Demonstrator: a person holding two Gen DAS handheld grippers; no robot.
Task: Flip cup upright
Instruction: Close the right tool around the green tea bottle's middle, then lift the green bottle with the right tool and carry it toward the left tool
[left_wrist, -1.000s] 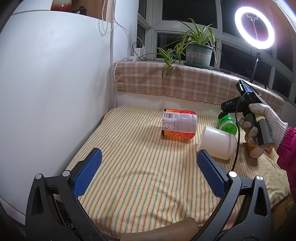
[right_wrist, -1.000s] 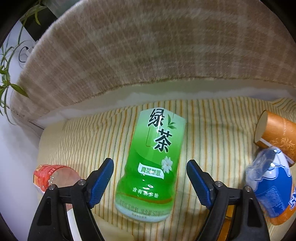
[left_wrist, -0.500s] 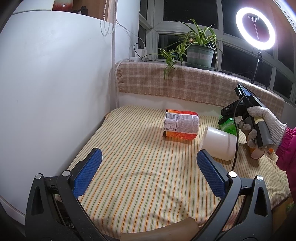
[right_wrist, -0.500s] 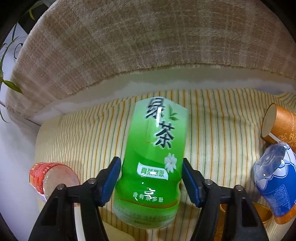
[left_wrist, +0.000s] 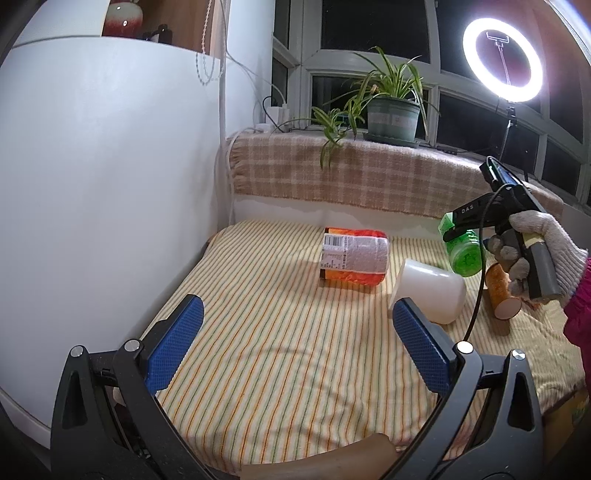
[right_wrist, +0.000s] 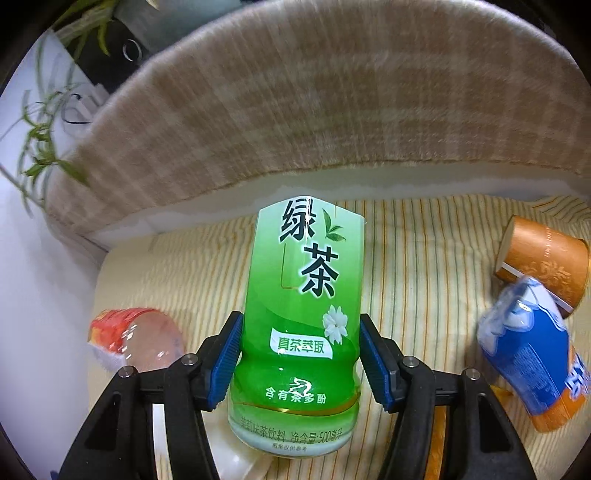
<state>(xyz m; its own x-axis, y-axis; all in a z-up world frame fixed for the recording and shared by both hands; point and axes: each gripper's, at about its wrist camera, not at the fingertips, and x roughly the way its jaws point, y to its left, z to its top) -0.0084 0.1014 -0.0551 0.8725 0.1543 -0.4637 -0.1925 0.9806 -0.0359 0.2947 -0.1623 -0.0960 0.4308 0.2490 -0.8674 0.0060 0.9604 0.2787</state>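
My right gripper (right_wrist: 301, 356) is shut on a green tea cup (right_wrist: 303, 317) cut from a bottle, its blue pads pressed on both sides, and holds it lifted and tilted above the striped cloth (right_wrist: 424, 266). In the left wrist view the green tea cup (left_wrist: 461, 251) hangs in the right gripper (left_wrist: 452, 230) at the far right. My left gripper (left_wrist: 295, 343) is open and empty over the near cloth. A white cup (left_wrist: 428, 291) lies on its side just beyond its right finger.
A red-orange cut bottle (left_wrist: 354, 254) lies mid-cloth. An orange paper cup (right_wrist: 543, 266) and a blue-orange cut bottle (right_wrist: 535, 365) lie at the right. A plaid-covered ledge (left_wrist: 369, 177) with a potted plant (left_wrist: 393, 116) backs the bed; a white wall (left_wrist: 92, 184) stands left.
My right gripper closed on the green tea cup and lifted it off the cloth, tilting it more upright. My left gripper stayed open and nearly still.
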